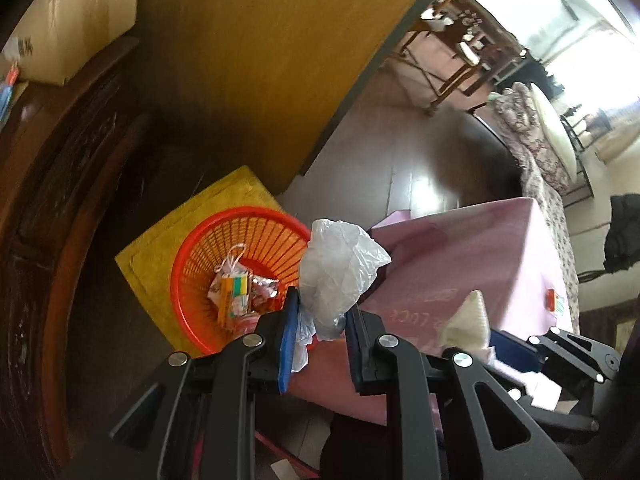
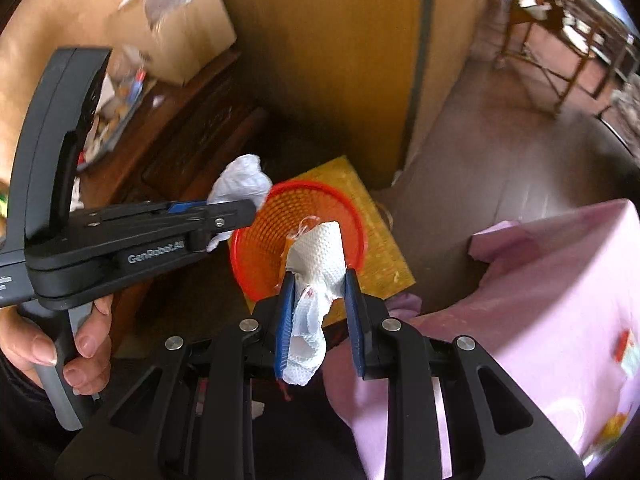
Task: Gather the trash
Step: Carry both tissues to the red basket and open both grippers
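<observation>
A red mesh basket (image 1: 240, 248) stands on a yellow mat (image 1: 160, 248) on the floor, with wrappers and a small tied bag inside. My left gripper (image 1: 322, 300) is shut on a crumpled clear plastic bag (image 1: 340, 264) just right of the basket's rim. In the right wrist view my right gripper (image 2: 320, 280) is shut on a crumpled white paper towel (image 2: 320, 252) held over the red basket (image 2: 264, 248). The left gripper (image 2: 240, 210) shows there at the left, held by a hand (image 2: 80, 340), with the plastic bag (image 2: 242, 178) at its tip.
A table under a pink cloth (image 1: 472, 264) stands right of the basket. A dark carved wooden cabinet (image 1: 60, 184) with a cardboard box (image 1: 80, 20) on top stands left. A yellow door (image 1: 260, 60) rises behind the basket. Wooden chairs (image 2: 560, 40) stand far back.
</observation>
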`<state>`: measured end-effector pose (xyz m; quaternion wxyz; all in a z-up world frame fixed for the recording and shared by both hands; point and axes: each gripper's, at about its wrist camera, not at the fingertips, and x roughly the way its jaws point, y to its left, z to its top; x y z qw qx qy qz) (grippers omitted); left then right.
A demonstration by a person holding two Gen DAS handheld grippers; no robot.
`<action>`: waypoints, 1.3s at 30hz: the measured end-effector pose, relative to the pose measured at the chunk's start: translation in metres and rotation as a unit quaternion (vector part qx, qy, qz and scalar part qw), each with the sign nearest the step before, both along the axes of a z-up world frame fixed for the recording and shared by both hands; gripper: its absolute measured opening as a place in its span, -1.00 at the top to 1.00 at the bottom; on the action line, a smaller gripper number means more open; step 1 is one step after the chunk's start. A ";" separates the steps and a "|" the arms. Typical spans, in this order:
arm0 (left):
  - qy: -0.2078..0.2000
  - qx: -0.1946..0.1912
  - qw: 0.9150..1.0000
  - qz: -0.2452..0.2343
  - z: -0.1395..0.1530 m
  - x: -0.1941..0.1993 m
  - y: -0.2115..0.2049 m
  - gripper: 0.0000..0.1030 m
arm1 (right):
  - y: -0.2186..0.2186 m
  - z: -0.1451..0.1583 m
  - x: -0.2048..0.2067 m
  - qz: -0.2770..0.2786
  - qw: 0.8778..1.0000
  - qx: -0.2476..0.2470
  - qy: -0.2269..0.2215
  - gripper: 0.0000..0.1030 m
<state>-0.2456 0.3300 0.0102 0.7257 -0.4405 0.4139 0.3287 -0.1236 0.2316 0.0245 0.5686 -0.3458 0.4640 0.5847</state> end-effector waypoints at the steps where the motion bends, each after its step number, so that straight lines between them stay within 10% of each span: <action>1: 0.004 -0.007 1.000 0.004 -0.006 -0.002 0.004 0.57 | 0.004 -0.004 -0.002 0.003 1.000 -0.004 0.001 0.51; 26: 0.037 -0.071 0.995 0.054 -0.071 -0.015 0.040 0.51 | 0.058 -0.072 -0.016 0.044 0.997 -0.055 0.026 0.44; 30: 0.038 -0.071 0.994 0.069 -0.069 -0.019 0.041 0.04 | 0.060 -0.073 -0.019 0.046 0.997 -0.054 0.020 0.30; 39: 0.041 -0.066 0.994 0.078 -0.064 -0.022 0.041 -0.14 | 0.057 -0.072 -0.014 0.034 0.998 -0.039 0.024 0.15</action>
